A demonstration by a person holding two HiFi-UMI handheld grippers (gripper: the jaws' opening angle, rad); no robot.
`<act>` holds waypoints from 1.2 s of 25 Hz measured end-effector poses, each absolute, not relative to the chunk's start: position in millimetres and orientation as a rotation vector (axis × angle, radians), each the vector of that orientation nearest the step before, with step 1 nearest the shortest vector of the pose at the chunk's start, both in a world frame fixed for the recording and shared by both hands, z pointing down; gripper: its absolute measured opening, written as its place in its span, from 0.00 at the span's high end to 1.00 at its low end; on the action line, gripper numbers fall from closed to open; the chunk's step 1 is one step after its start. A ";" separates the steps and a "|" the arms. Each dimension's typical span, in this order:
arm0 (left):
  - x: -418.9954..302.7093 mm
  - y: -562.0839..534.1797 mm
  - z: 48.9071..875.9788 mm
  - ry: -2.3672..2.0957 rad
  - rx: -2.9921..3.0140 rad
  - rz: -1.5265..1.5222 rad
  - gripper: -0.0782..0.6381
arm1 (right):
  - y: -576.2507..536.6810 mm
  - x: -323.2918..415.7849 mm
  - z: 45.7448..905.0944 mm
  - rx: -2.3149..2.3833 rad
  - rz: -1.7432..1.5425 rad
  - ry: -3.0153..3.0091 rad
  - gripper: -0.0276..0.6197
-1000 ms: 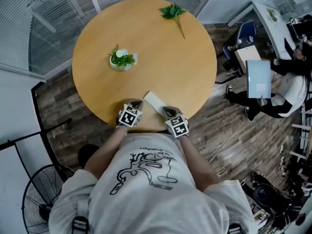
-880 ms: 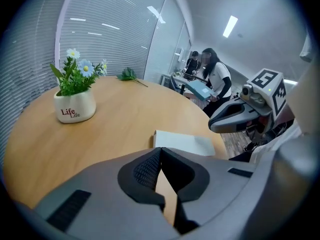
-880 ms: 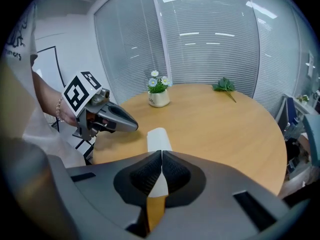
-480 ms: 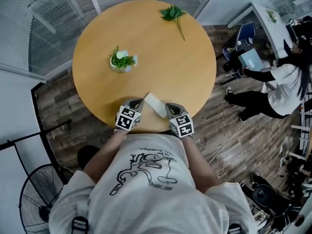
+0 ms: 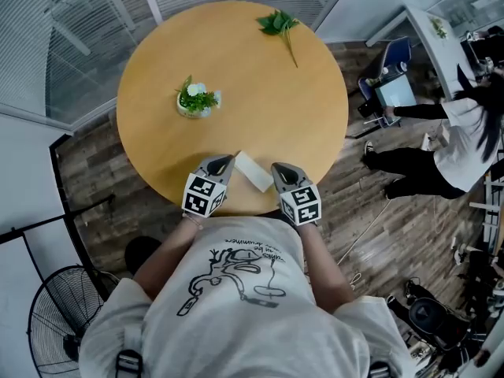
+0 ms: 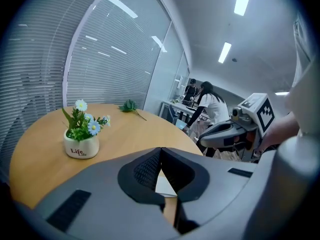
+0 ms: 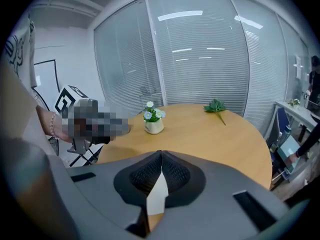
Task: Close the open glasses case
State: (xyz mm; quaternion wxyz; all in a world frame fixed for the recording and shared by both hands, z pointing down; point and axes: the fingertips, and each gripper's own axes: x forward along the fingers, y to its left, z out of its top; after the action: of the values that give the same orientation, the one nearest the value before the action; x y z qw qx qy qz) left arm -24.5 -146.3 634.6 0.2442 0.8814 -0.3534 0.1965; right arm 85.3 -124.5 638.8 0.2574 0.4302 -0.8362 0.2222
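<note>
Currently the person is standing at the near edge of a round wooden table [image 5: 236, 69] and holding one gripper in each hand, both hanging just over that edge. The left gripper [image 5: 223, 161] is pointing up and to the right, the right gripper [image 5: 281, 168] up and to the left, and the white glasses case [image 5: 252, 170] is lying flat on the tabletop between their tips, near each but, as far as the head view shows, touching neither. Whether its lid is lying open or shut is not showing at this size. In the left gripper view the jaws are pressing together at their tips with nothing between them, and a slice of the white case [image 6: 165, 184] is showing through the gap lower down, beyond the jaws. The right gripper view is showing the same: jaws clenched on nothing, tips meeting, the case [image 7: 159, 194] peeking through the gap beneath. Farther in on the table a small white pot of flowers [image 5: 195, 98] is standing upright, well apart from the case, and a green leafy sprig [image 5: 279, 22] is lying near the far rim. Off to the right, on the wood floor, another person [image 5: 465, 132] is bending toward a desk.
</note>
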 end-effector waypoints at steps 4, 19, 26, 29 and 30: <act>-24.1 -149.8 613.6 -0.983 2.425 0.481 0.86 | -128.4 87.3 619.0 1.188 0.581 -2.290 0.94; -26.8 -153.9 544.2 -1.040 2.497 0.326 0.86 | -136.2 83.6 548.8 1.218 0.464 -2.353 0.94; -26.9 -154.6 513.9 -1.061 2.531 0.259 0.86 | -138.8 81.5 518.9 1.233 0.414 -2.387 0.94; -28.0 -155.9 499.3 -1.068 2.548 0.225 0.86 | -140.5 80.0 506.7 1.240 0.397 -2.401 0.94; -28.6 -156.4 494.3 -1.071 2.554 0.215 0.86 | -140.9 79.3 502.5 1.243 0.392 -2.405 0.94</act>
State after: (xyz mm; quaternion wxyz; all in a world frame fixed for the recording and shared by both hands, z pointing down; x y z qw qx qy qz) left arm -28.6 -156.4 494.3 0.1809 0.9043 -0.3792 0.0760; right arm 79.3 -140.9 502.5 0.2019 0.4450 -0.8611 0.1404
